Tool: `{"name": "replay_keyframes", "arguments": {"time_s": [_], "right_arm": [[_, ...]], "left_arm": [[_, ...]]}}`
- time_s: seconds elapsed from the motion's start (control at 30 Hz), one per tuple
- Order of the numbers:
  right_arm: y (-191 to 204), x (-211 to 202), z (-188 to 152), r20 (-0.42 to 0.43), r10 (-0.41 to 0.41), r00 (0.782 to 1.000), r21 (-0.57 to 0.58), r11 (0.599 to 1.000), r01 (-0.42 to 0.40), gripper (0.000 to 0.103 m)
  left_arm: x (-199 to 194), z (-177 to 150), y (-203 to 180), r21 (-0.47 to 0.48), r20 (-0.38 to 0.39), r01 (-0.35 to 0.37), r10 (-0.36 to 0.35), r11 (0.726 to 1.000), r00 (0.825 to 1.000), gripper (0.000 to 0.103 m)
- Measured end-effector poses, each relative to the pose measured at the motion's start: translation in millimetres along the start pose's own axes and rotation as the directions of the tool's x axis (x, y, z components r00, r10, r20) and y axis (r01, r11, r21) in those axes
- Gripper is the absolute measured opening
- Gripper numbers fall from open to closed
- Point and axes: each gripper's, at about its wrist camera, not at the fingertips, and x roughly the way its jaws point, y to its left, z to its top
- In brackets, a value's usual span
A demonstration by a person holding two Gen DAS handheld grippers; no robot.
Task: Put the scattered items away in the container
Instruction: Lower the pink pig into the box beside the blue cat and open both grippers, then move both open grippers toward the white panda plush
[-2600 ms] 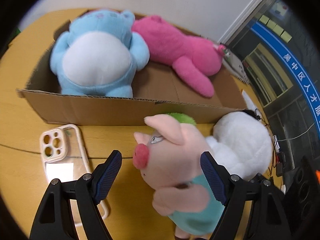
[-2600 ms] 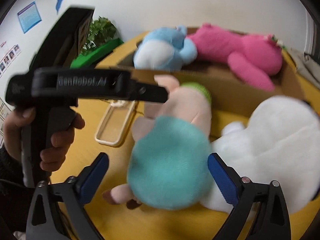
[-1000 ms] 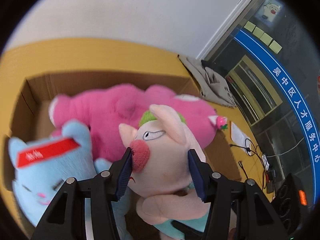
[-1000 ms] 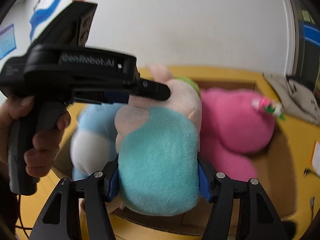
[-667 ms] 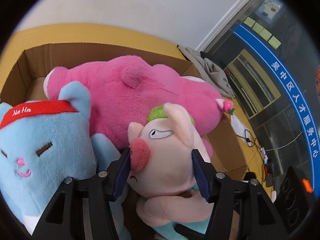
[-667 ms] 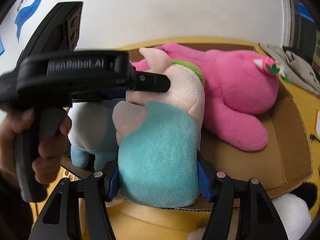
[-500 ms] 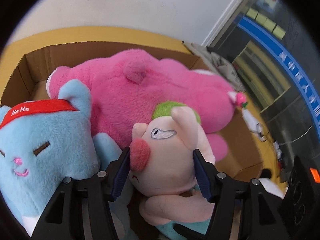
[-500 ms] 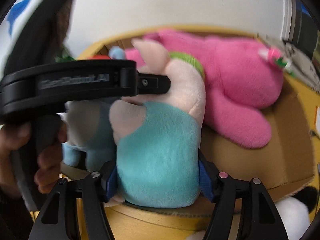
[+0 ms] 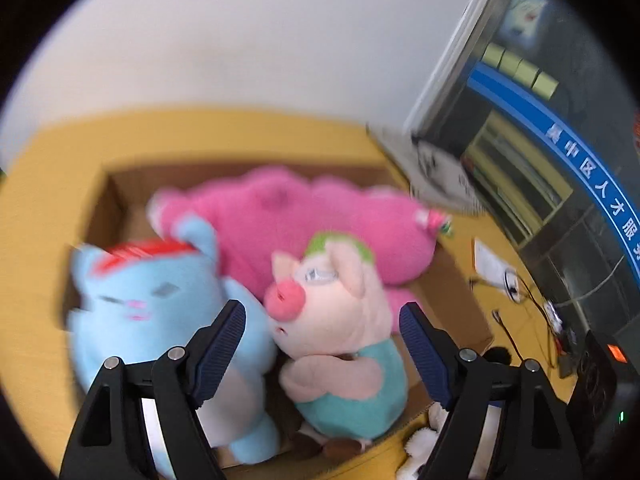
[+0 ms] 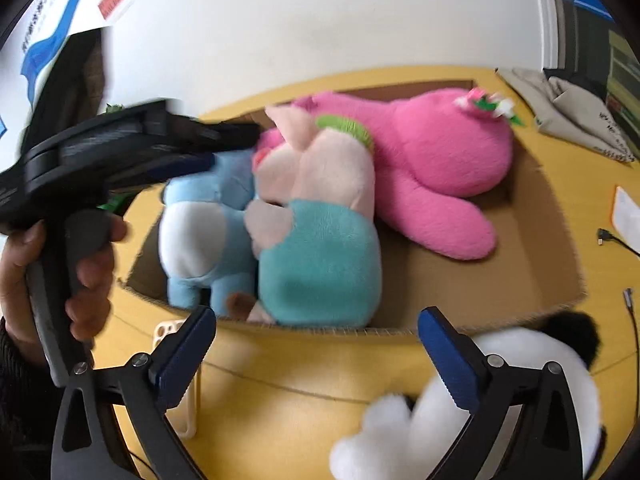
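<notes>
The pig plush (image 9: 340, 320) in a teal outfit sits in the cardboard box (image 9: 460, 300), between the blue cat plush (image 9: 160, 308) and the pink plush (image 9: 312, 216). My left gripper (image 9: 322, 340) is open, its pads apart on either side of the pig's head without touching it. In the right wrist view the pig plush (image 10: 320, 240) rests against the box's (image 10: 552, 264) near wall, beside the blue plush (image 10: 200, 232) and pink plush (image 10: 420, 168). My right gripper (image 10: 316, 352) is open and empty, in front of the box. A white panda plush (image 10: 500, 400) lies on the table at my right finger.
A clear phone case (image 10: 176, 360) lies on the yellow table (image 10: 300, 408) left of my right gripper. The left hand-held gripper body (image 10: 100, 160) reaches over the box's left end. A grey cloth (image 10: 572, 116), paper and cables lie on the table to the right.
Both grippers have opened and let go of the pig plush, which now rests in the box. Both have drawn back; the right one now sits in front of the box.
</notes>
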Motion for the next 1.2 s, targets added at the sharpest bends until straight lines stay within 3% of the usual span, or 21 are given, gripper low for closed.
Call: {"name": "replay_keyframes", "arguments": {"time_s": [0.1,0.2,0.43,0.6,1.2], "right_arm": [[1,-22,-6,0.042,-0.004,0.999,-0.004,1.0,0.004,0.103],[2,-38,-14,0.079,-0.042,0.996,-0.032,0.999,0.044,0.103],[15,-79,-30,0.166,-0.152,0.974,-0.114,0.978,0.172,0.103],[19,-99,-41,0.199,-0.213,0.957,-0.143,0.959,0.243,0.103],[21,-111,-50,0.207,-0.228,0.951,-0.164,0.951,0.264,0.103]], "left_arm": [[-47,-12,-10,0.015,0.09,-0.067,0.065,0.998,0.994,0.08],[-77,-30,-17,0.015,0.122,-0.139,0.137,0.99,0.983,0.08],[-110,-74,-38,0.034,0.131,-0.238,0.232,0.971,0.964,0.08],[-118,-95,-47,0.01,0.132,-0.21,0.207,0.978,0.969,0.08],[-105,-114,-48,-0.037,0.072,-0.124,0.126,0.992,0.989,0.08]]}}
